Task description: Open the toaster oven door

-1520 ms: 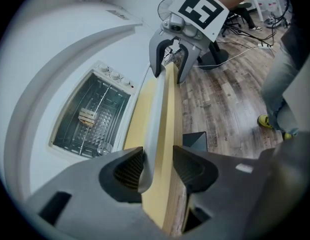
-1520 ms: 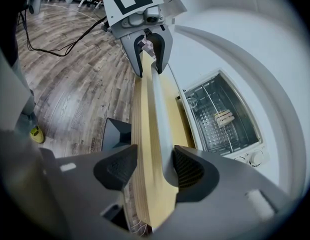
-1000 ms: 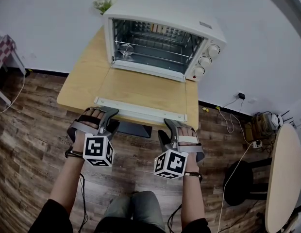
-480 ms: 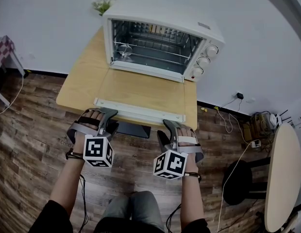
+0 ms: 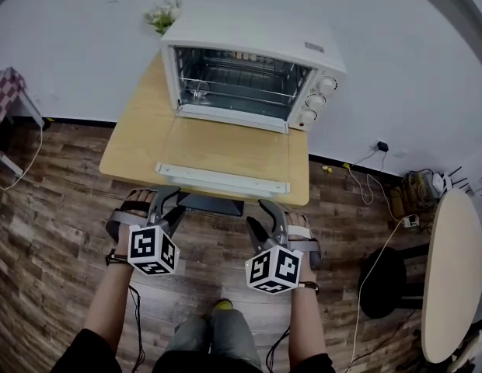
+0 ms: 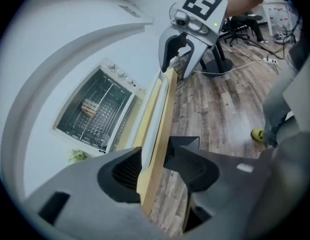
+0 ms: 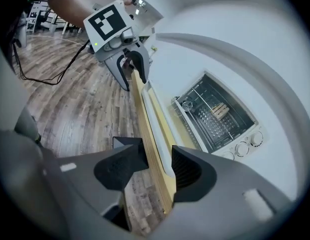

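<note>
The white toaster oven (image 5: 249, 61) stands at the back of the wooden table (image 5: 140, 142). Its door (image 5: 225, 150) lies open and flat, with the white handle bar (image 5: 221, 179) near the table's front edge. The wire rack shows inside (image 6: 92, 111). My left gripper (image 5: 168, 200) and right gripper (image 5: 263, 214) hover just in front of the table edge, both open and empty. In the left gripper view the jaws (image 6: 152, 166) line up with the table edge and handle; the right gripper view (image 7: 157, 166) shows the same.
A small green plant (image 5: 165, 12) stands behind the oven by the wall. A dark box (image 5: 210, 204) sits under the table front. On the right are a black stool (image 5: 381, 282), a round table (image 5: 451, 278) and floor cables (image 5: 381, 200).
Both grippers have drawn back from the door handle toward the person, off the table edge. The oven door stays flat open.
</note>
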The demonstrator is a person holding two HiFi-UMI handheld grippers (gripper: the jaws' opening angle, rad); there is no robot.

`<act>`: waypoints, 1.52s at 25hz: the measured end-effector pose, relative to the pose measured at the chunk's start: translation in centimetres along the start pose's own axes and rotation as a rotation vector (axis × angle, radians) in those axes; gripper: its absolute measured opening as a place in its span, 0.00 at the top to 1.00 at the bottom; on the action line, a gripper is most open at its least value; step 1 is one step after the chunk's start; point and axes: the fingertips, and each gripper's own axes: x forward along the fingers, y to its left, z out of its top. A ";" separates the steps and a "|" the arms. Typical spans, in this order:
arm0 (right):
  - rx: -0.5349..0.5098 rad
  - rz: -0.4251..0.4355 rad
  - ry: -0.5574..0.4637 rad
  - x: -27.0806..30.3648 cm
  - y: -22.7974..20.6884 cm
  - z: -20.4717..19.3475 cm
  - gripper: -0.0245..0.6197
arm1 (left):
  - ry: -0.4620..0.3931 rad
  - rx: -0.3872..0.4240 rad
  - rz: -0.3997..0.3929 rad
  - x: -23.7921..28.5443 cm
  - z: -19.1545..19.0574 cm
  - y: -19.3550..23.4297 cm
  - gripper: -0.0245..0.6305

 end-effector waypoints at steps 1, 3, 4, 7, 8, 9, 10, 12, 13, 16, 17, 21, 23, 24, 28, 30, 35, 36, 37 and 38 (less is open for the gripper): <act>0.013 -0.005 -0.001 -0.5 -0.3 0.1 0.62 | -0.003 -0.022 0.003 -0.5 0.2 0.3 0.67; 0.042 -0.008 -0.006 -1.5 -0.8 0.7 0.62 | -0.008 -0.056 0.013 -1.7 0.5 0.9 0.70; 0.062 -0.007 -0.014 -2.0 -1.0 1.1 0.62 | -0.011 -0.071 0.015 -2.3 0.6 1.1 0.70; 0.150 -0.019 -0.048 -3.9 -2.2 2.6 0.64 | -0.041 -0.133 0.023 -4.3 1.4 2.2 0.70; 0.182 -0.027 -0.062 -4.6 -2.7 3.2 0.64 | -0.055 -0.157 0.030 -5.1 1.7 2.6 0.71; 0.211 -0.032 -0.076 -5.2 -3.0 3.8 0.65 | -0.069 -0.183 0.038 -5.8 2.1 3.0 0.71; 0.233 -0.035 -0.088 -5.9 -3.3 4.3 0.66 | -0.083 -0.209 0.045 -6.6 2.4 3.4 0.71; 0.255 -0.037 -0.099 -6.9 -3.7 5.2 0.70 | -0.108 -0.257 0.060 -8.1 3.0 4.1 0.72; 0.258 -0.037 -0.100 -7.5 -3.9 5.7 0.72 | -0.117 -0.276 0.067 -8.8 3.3 4.4 0.72; 0.280 -0.045 -0.110 -9.0 -4.7 6.7 0.73 | -0.132 -0.307 0.077 -10.5 4.0 5.2 0.74; 0.295 -0.049 -0.116 -9.5 -5.0 7.0 0.74 | -0.136 -0.315 0.078 -10.9 4.3 5.5 0.75; 0.352 -0.069 -0.138 -11.3 -6.4 8.0 0.78 | -0.158 -0.371 0.086 -12.8 5.0 6.7 0.76; 0.363 -0.075 -0.139 -12.0 -7.1 8.2 0.80 | -0.175 -0.408 0.097 -13.7 5.4 7.5 0.78; 0.371 -0.076 -0.141 -12.3 -7.5 8.3 0.80 | -0.183 -0.426 0.103 -14.1 5.7 8.0 0.80; 0.400 -0.087 -0.164 -13.8 -9.2 9.3 0.86 | -0.200 -0.461 0.120 -15.5 6.6 9.7 0.88; 0.418 -0.094 -0.169 -14.6 -10.0 9.6 0.87 | -0.201 -0.463 0.124 -16.1 7.1 10.5 0.89; 0.476 -0.118 -0.187 -15.7 -12.2 10.0 0.90 | -0.219 -0.502 0.132 -17.0 8.0 12.3 0.92; 0.484 -0.120 -0.186 -15.9 -12.5 10.0 0.91 | -0.218 -0.509 0.135 -17.2 8.0 12.6 0.93; 0.498 -0.123 -0.185 -16.1 -12.8 10.0 0.91 | -0.217 -0.517 0.138 -17.3 8.1 13.0 0.93; 0.518 -0.127 -0.184 -16.3 -13.2 9.8 0.93 | -0.216 -0.525 0.141 -17.5 8.2 13.3 0.93</act>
